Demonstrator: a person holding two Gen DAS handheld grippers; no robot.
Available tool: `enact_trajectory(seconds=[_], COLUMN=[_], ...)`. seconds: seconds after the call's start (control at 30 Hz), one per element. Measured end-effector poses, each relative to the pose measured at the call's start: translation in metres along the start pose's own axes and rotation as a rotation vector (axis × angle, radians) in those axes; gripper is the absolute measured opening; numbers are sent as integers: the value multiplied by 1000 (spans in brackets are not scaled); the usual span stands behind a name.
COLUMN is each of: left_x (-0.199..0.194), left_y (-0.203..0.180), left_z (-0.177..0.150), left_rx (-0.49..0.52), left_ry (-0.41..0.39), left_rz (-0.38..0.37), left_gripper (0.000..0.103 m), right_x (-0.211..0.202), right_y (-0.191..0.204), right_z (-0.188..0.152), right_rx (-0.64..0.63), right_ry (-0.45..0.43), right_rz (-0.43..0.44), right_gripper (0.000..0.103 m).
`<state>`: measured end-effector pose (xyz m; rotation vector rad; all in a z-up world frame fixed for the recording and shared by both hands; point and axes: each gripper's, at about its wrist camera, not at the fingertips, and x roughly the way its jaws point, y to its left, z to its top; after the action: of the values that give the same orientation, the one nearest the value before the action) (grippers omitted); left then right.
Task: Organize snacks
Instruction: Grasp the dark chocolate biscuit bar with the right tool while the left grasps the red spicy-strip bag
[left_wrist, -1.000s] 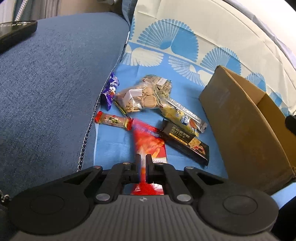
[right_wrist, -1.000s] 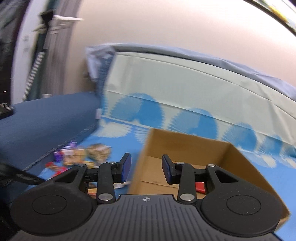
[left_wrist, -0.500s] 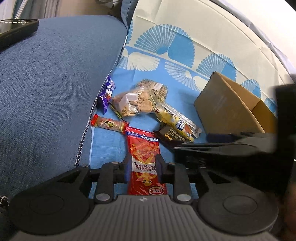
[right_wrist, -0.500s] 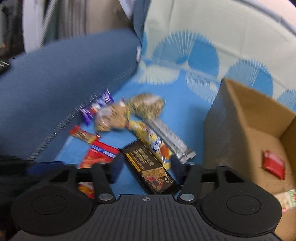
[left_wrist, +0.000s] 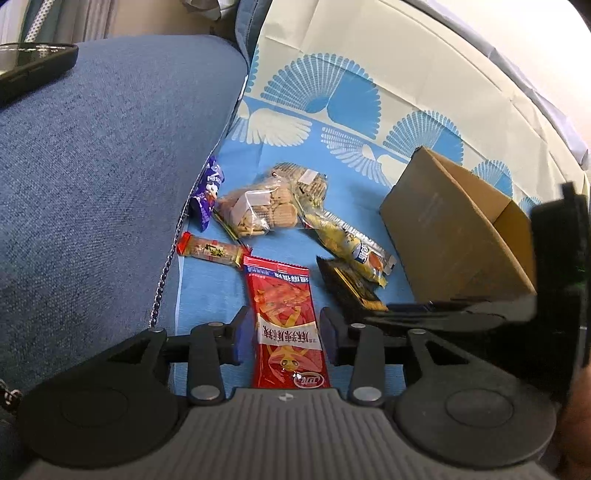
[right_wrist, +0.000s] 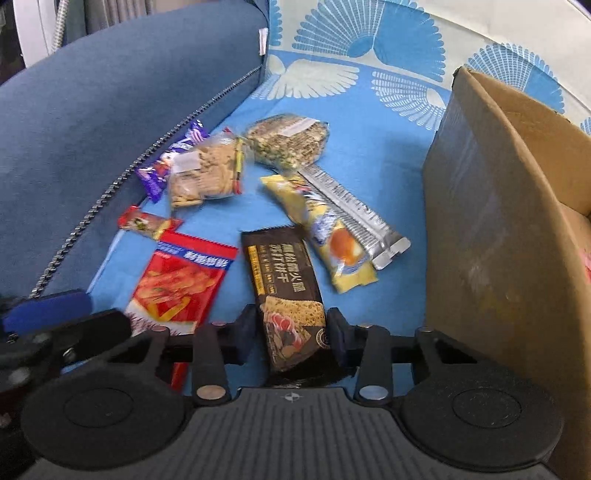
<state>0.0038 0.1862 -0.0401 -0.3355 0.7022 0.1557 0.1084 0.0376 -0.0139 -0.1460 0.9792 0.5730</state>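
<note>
Several snack packets lie on a blue patterned cloth. My left gripper (left_wrist: 284, 334) is open, its fingers on either side of a red snack bag (left_wrist: 284, 317); the bag also shows in the right wrist view (right_wrist: 177, 284). My right gripper (right_wrist: 291, 338) is open, its fingers on either side of a dark brown biscuit bar (right_wrist: 286, 291), seen partly in the left wrist view (left_wrist: 351, 288). A cardboard box (right_wrist: 491, 236) stands to the right, also in the left wrist view (left_wrist: 454, 229). Neither gripper holds anything.
A yellow packet (right_wrist: 325, 236), a silver bar (right_wrist: 354, 210), two clear biscuit bags (right_wrist: 207, 170), a purple wrapper (right_wrist: 166, 166) and a small red bar (right_wrist: 147, 223) lie beyond. A blue cushion (left_wrist: 92, 177) with a phone (left_wrist: 33, 66) rises on the left.
My left gripper has opened and released the red bag onto the cloth. My right gripper swung down from the box and now straddles the dark bar.
</note>
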Motion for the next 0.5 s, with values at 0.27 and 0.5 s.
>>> enact_trajectory(seconds=[0.27,0.5], left_x=[-2,2], left_y=[-1,-2], left_z=[0,0], left_rx=[0,6], left_ry=[-6,13], left_rz=[-1,14], left_gripper=[51,59], right_x=[-35,-61], right_y=[1,10], right_z=[-12,-48], right_rx=[-2,-47], right_ry=[38,10], right_rz=[26,60], right_gripper=[38,38])
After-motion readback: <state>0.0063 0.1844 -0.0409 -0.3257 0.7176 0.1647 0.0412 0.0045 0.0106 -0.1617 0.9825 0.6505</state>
